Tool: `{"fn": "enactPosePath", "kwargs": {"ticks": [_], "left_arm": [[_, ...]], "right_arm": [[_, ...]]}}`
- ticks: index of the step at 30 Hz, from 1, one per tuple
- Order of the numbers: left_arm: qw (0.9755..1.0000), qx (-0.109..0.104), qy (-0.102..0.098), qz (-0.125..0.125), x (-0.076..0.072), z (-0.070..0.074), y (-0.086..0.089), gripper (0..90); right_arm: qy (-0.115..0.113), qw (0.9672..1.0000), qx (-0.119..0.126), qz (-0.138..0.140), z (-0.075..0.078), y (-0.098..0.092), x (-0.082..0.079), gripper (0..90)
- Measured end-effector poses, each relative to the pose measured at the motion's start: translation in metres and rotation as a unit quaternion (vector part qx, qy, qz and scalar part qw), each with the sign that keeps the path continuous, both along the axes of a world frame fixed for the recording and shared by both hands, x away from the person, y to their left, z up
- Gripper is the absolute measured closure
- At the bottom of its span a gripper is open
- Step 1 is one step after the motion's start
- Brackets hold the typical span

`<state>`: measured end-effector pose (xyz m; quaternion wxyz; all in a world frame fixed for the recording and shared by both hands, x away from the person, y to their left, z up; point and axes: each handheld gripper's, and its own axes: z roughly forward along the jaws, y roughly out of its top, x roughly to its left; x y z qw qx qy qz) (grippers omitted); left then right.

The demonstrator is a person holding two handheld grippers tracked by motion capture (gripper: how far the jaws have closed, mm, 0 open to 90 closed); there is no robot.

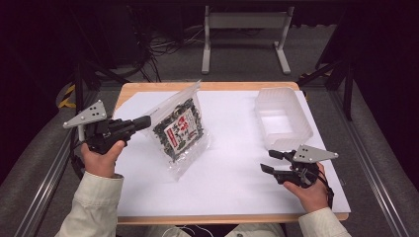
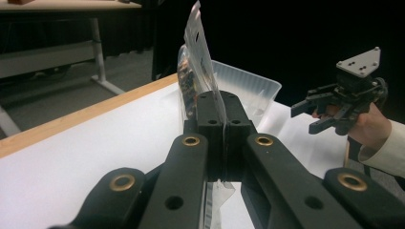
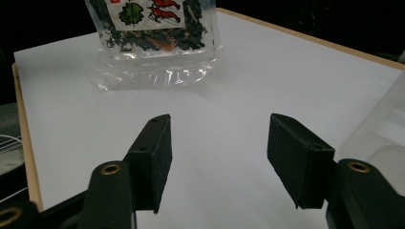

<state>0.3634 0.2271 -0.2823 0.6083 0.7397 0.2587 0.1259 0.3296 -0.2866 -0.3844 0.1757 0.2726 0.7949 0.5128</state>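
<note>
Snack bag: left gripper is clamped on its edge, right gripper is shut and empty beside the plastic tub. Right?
Not quite. The right gripper is open, not shut: the right gripper view shows its jaws apart with nothing between them. The rest holds: the left gripper clamps the snack bag edge, and the plastic tub sits beside the right gripper.

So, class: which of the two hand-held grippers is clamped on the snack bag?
The left hand-held gripper: its jaws pinch the snack bag edge; the right hand-held gripper is open, holding nothing.

A grey carpet floor (image 1: 237, 59) lay beyond the table (image 1: 148, 88), with a white-legged bench (image 1: 245, 22) (cables (image 1: 163, 47) tangled beside it) under dim light.
</note>
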Motion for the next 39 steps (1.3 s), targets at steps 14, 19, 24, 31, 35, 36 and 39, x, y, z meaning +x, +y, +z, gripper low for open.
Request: {"fn": "enactPosePath", "kwargs": {"ticks": [14,19,24,31,35,36,39], "left_arm": [[0.9992,-0.013,-0.022,-0.03,-0.015,0.013,-0.007,89.7],[0.9984,-0.018,-0.031,-0.044,-0.02,0.018,-0.01,89.7],[0.9973,-0.022,-0.038,-0.058,-0.024,0.023,-0.012,89.7],[0.9959,-0.027,-0.042,-0.075,-0.03,0.028,-0.017,89.8],[0.9946,-0.028,-0.047,-0.088,-0.033,0.03,-0.021,89.8],[0.9946,-0.028,-0.047,-0.088,-0.033,0.03,-0.021,89.7],[0.9938,-0.029,-0.048,-0.096,-0.034,0.031,-0.025,89.7]], "right_arm": [[-0.021,0.9987,0.027,0.039,0.029,0.017,0.008,41.3],[-0.029,0.9972,0.03,0.063,0.04,0.032,0.016,40.9],[-0.036,0.9949,0.031,0.089,0.053,0.048,0.024,39.3],[-0.039,0.9923,0.041,0.11,0.067,0.064,0.033,34.1],[-0.041,0.9903,0.042,0.126,0.074,0.077,0.039,30.3],[-0.041,0.9903,0.042,0.126,0.074,0.077,0.039,30.3],[-0.042,0.9889,0.044,0.136,0.078,0.086,0.043,29.0]]}}
